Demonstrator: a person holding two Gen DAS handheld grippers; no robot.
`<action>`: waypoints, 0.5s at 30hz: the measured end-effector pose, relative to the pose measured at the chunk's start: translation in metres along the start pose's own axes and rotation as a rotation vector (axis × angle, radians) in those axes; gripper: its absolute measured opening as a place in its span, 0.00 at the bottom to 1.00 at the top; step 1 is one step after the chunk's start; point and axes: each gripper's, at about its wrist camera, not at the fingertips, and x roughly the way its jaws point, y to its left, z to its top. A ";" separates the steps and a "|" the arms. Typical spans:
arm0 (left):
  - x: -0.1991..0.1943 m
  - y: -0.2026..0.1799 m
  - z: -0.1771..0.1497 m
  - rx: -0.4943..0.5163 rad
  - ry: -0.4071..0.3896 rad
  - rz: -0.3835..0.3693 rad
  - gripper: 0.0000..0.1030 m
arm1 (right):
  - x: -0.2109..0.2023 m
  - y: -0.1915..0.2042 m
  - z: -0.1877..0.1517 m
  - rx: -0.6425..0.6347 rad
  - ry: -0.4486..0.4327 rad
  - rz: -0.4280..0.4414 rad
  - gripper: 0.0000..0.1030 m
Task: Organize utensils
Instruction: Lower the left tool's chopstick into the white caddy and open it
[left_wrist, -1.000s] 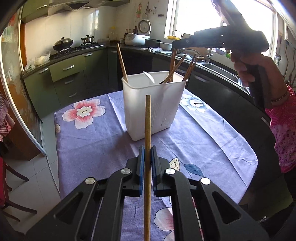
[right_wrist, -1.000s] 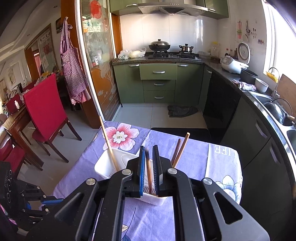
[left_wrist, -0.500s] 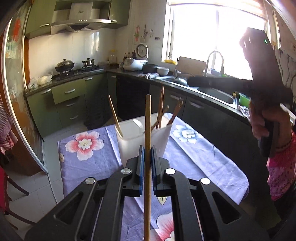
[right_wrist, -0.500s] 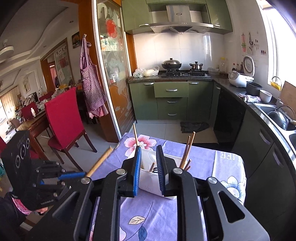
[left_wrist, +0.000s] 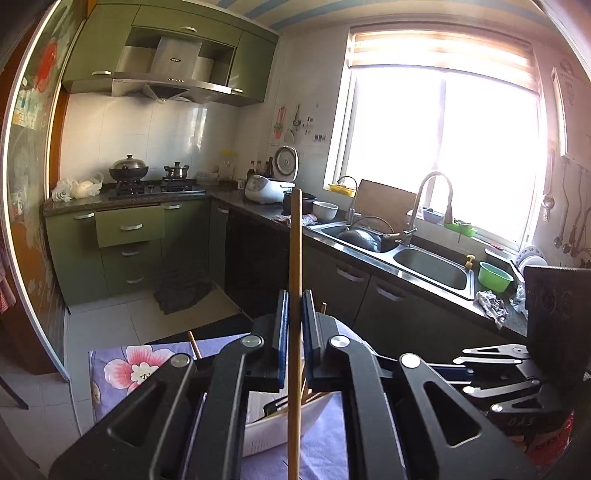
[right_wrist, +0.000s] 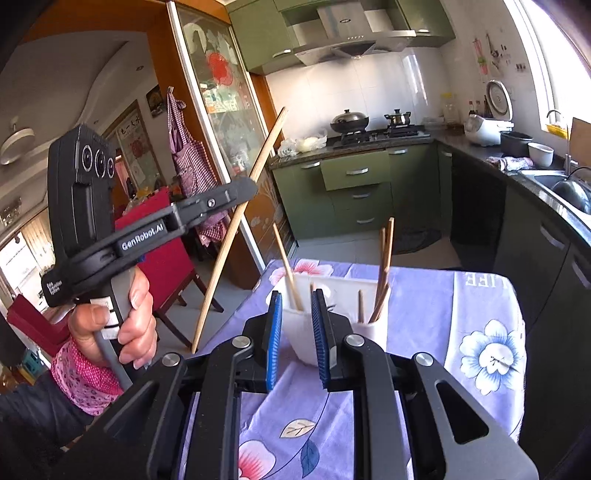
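Note:
My left gripper (left_wrist: 293, 302) is shut on a long wooden chopstick (left_wrist: 295, 240), which stands nearly upright between the blue pads. In the right wrist view the left gripper (right_wrist: 247, 188) is held high to the left by a hand (right_wrist: 136, 321), with the chopstick (right_wrist: 240, 229) slanting through it. A white plastic container (right_wrist: 373, 332) stands on the purple flowered tablecloth (right_wrist: 443, 302) with several chopsticks (right_wrist: 386, 258) leaning inside. My right gripper (right_wrist: 297, 299) hangs just before the container, jaws a little apart and empty. The left wrist view shows only part of the container (left_wrist: 273, 432).
A dark counter with a steel sink (left_wrist: 428, 266) and tap runs along the right wall beside the table. Green cabinets (right_wrist: 354, 173) and a stove stand at the back. A red chair (right_wrist: 173, 266) and a glass sliding door (right_wrist: 221, 110) are to the left.
The right gripper let go of its chopstick into the container, opened a little and drew back. The left gripper rose with its chopstick and tilted up, so the container dropped low in its view.

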 end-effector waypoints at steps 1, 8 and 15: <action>0.003 0.001 0.002 -0.002 -0.011 -0.001 0.07 | -0.002 -0.001 0.005 -0.001 -0.015 -0.003 0.17; 0.047 0.025 0.015 -0.066 -0.069 -0.014 0.07 | 0.017 0.006 0.010 -0.030 -0.009 0.006 0.17; 0.080 0.049 0.007 -0.092 -0.098 0.032 0.07 | 0.049 -0.005 0.004 -0.008 0.039 0.010 0.17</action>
